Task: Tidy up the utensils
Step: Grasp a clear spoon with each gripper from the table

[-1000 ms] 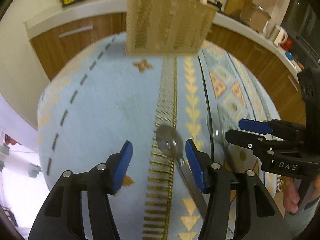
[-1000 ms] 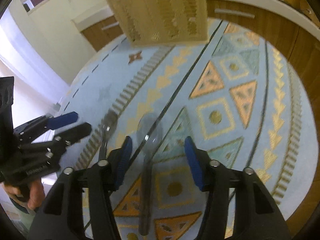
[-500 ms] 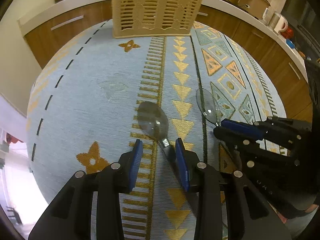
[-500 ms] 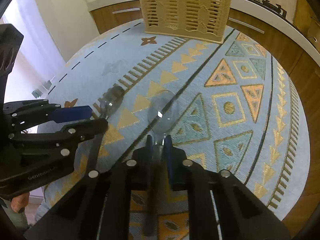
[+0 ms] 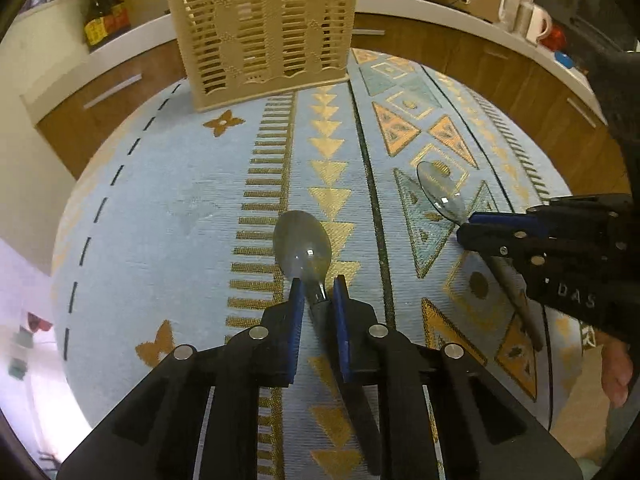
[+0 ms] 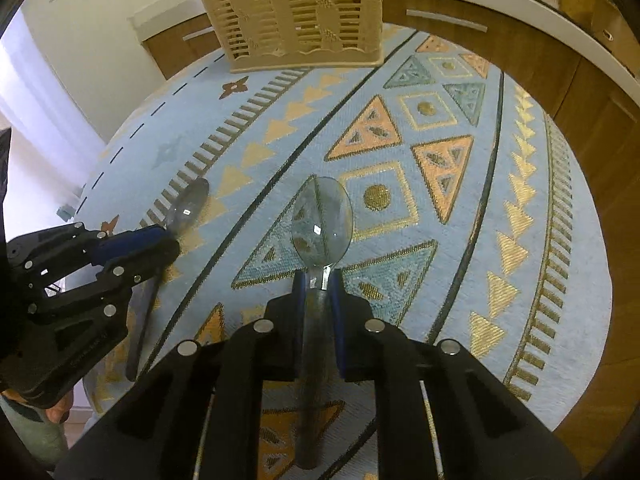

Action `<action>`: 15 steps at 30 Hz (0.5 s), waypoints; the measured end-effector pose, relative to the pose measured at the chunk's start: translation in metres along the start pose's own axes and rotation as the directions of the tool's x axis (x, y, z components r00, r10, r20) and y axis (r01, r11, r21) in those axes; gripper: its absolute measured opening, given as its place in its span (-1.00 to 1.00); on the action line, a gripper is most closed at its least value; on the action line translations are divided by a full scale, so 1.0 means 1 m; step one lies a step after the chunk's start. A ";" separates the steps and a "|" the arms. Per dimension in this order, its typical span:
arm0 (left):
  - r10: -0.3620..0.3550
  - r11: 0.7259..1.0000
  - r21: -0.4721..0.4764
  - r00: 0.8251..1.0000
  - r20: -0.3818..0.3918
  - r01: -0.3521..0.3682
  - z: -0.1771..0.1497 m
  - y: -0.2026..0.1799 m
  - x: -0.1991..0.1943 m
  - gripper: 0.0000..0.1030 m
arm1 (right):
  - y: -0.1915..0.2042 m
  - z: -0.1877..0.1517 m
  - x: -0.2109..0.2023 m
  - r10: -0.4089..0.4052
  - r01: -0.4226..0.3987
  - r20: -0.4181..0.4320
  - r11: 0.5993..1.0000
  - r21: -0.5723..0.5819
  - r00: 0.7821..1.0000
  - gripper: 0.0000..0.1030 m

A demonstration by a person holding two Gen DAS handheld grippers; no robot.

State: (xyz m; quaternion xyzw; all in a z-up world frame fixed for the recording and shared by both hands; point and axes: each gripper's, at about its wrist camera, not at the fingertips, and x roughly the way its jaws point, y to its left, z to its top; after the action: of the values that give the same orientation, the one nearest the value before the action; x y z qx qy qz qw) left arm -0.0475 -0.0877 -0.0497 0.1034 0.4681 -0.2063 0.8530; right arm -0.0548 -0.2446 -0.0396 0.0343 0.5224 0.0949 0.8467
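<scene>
Now both grippers, left gripper (image 5: 316, 300) and right gripper (image 6: 318, 280), are pinching shiny metal spoons (image 5: 303, 246) (image 6: 322, 220); the slotted beige plastic basket (image 5: 264, 32) at frame top is waiting

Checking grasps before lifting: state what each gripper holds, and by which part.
Left gripper pinches the left spoon at its neck, just behind the bowl. Right gripper pinches the right spoon likewise.

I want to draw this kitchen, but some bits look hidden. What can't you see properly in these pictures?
- Left spoon: its handle runs under the left gripper in the left wrist view.
- Right spoon: the right gripper covers part of its handle in the right wrist view.
- Basket: its inside is out of sight; the right wrist view cuts its top off.
- Bottles: labels too small to read.
</scene>
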 end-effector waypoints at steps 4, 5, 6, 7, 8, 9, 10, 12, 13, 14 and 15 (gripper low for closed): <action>-0.007 1.000 0.025 1.000 -0.013 0.007 -0.001 -0.001 -0.001 -0.72 | -0.002 0.007 0.003 0.009 -0.008 -0.048 1.000 0.023 0.999 -0.78; -0.009 1.000 0.026 1.000 -0.022 0.009 -0.001 -0.001 -0.001 -0.67 | -0.002 0.008 0.003 0.013 -0.011 -0.056 1.000 0.023 0.998 -0.77; -0.013 1.000 0.026 0.999 -0.030 0.014 -0.001 -0.002 -0.001 -0.56 | -0.002 0.010 0.003 0.023 -0.021 -0.069 1.000 0.022 0.997 -0.74; -0.017 0.999 0.029 0.999 -0.041 0.018 0.000 -0.003 0.000 -0.52 | -0.002 0.012 0.004 0.031 -0.029 -0.079 0.999 0.021 0.996 -0.72; -0.008 0.999 0.037 0.999 -0.049 0.010 0.000 -0.005 0.000 -0.50 | -0.002 0.013 0.005 0.034 -0.033 -0.088 0.999 0.017 0.996 -0.71; 0.014 0.998 0.055 0.998 -0.056 -0.011 0.001 -0.009 0.001 -0.50 | -0.001 0.016 0.006 0.035 -0.035 -0.104 0.999 0.005 0.994 -0.71; 0.027 0.998 0.065 0.998 -0.057 -0.023 0.000 -0.011 0.001 -0.50 | -0.001 0.017 0.006 0.036 -0.036 -0.111 0.999 0.003 0.993 -0.71; 0.047 0.996 0.083 0.997 -0.054 -0.042 -0.001 -0.015 0.001 -0.60 | -0.001 0.019 0.007 0.034 -0.033 -0.119 0.999 0.009 0.992 -0.71; 0.054 0.995 0.087 0.997 -0.048 -0.049 -0.002 -0.016 0.001 -0.72 | 0.002 0.019 0.008 0.022 -0.022 -0.118 1.000 -0.005 0.993 -0.72; 0.065 0.994 0.087 0.997 -0.044 -0.061 -0.001 -0.016 0.001 -0.79 | 0.005 0.019 0.008 0.008 -0.011 -0.114 1.000 -0.022 0.993 -0.76; 0.065 0.995 0.082 0.997 -0.038 -0.062 -0.001 -0.016 0.001 -0.80 | 0.009 0.018 0.009 -0.007 0.003 -0.104 0.999 -0.038 0.995 -0.82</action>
State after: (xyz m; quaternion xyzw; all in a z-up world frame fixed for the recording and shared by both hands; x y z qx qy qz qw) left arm -0.0549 -0.1021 -0.0511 0.1566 0.4730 -0.1957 0.8447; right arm -0.0363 -0.2334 -0.0378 0.0121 0.5641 0.1042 0.8190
